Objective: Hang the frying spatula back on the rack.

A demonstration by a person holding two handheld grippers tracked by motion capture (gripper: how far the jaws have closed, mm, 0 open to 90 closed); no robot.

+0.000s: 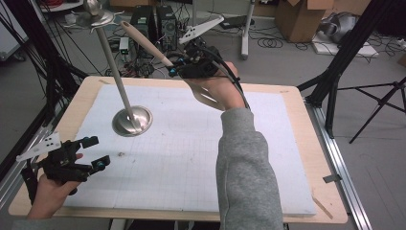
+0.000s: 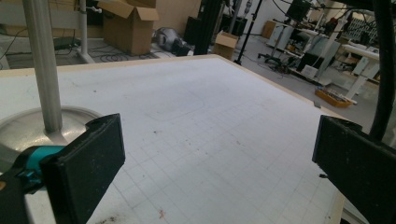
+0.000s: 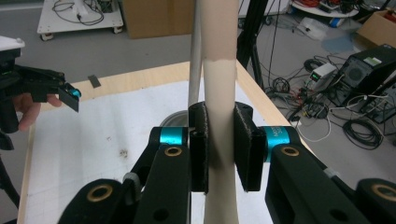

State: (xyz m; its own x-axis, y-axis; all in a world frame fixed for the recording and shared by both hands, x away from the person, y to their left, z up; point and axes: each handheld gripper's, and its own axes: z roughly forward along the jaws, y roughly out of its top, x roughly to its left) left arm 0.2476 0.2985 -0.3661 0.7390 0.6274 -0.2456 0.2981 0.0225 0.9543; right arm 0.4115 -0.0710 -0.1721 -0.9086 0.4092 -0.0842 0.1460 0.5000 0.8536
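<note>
A metal stand rises from a round base [image 1: 132, 120] on the white mat; its thin pole [image 1: 110, 62] leans up to a hooked top [image 1: 95, 17]. My right gripper [image 1: 173, 67] hovers above the table's far edge, shut on the cream part of a long utensil handle [image 1: 146, 44] that points up and left toward the stand's top. In the right gripper view the pads [image 3: 200, 144] press on the handle [image 3: 219, 88], with the pole [image 3: 195, 56] just behind. My left gripper [image 1: 95, 152] is open at the near left corner, its jaws wide apart [image 2: 219, 158] beside the base [image 2: 23, 128].
The white gridded mat [image 1: 191, 158] covers most of the wooden table [image 1: 325, 191]. Beyond the far edge the floor holds computers [image 1: 153, 21], cables and cardboard boxes [image 1: 301, 17]. Black stand legs [image 1: 344, 57] rise at the right.
</note>
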